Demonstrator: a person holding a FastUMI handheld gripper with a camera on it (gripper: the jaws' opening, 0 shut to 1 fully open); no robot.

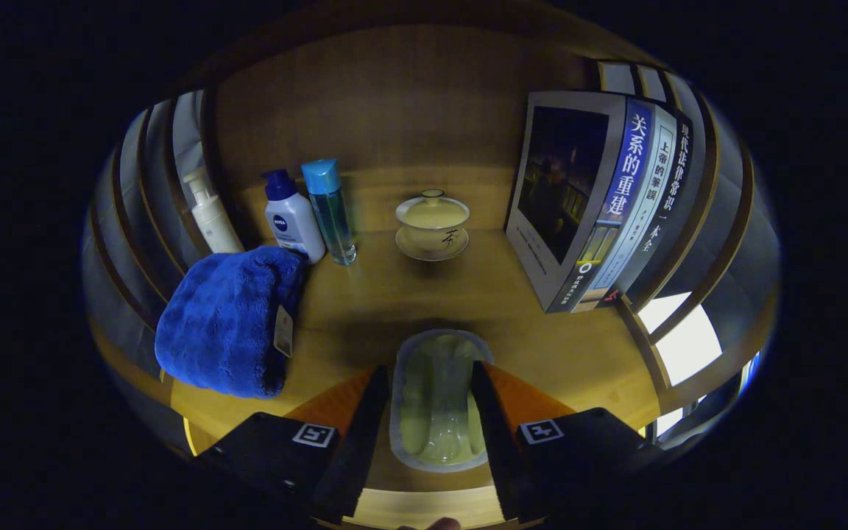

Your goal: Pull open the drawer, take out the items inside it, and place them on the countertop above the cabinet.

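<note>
Plush blue towel (225,320), wooden countertop (394,294)

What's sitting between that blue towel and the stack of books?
In the gripper view, the lidded cup on a saucer stands between the blue towel and the books, with bare countertop around it. The gripper holds a pale item.

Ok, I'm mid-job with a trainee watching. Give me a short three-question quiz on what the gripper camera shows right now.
1. True or false: the gripper holds a pale translucent item between its fingers.
2. Which thing stands just beyond the held item on the countertop? A) blue towel B) lidded teacup on a saucer C) books
3. How many bottles stand behind the blue towel?

Key
1. True: both fingers press on its sides.
2. B.
3. Three: a white pump bottle, a white bottle with a dark blue cap, a clear blue bottle.
</note>
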